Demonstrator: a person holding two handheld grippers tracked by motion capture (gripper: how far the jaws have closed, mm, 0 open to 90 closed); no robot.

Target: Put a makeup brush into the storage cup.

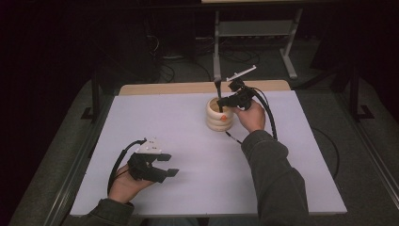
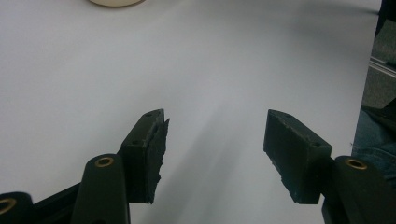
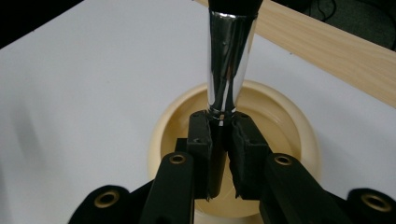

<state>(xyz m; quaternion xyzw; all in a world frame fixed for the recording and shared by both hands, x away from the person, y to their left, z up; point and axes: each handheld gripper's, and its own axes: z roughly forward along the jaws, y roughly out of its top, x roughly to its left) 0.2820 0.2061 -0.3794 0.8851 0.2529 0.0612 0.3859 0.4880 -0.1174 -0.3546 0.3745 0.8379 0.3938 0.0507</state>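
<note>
Dark all round, the room falls away beyond a white table top (image 1: 188, 141), with a strip of pale wood (image 1: 188, 87) along its far edge and a grey metal stand (image 1: 254, 33) on the floor behind. Cables lie on the floor back there.

Toward the far side of the white surface, a little right of middle, sits a cream ribbed holder (image 1: 219, 116), round and open at the top; a small orange spot shows on its wall, too small to tell what. The right gripper (image 1: 222, 100) hangs over its mouth, jaws pressed on a brush handle (image 3: 219, 158) that stands upright in the opening, its chrome ferrule (image 3: 229, 60) rising just above the jaws. What tops the ferrule looks dark, though I can't make it out well.

The left gripper (image 1: 170, 165) hovers low near the front left, jaws spread wide with only bare white surface between them. Plenty of open table lies between the two grippers and along the left and front edges.
</note>
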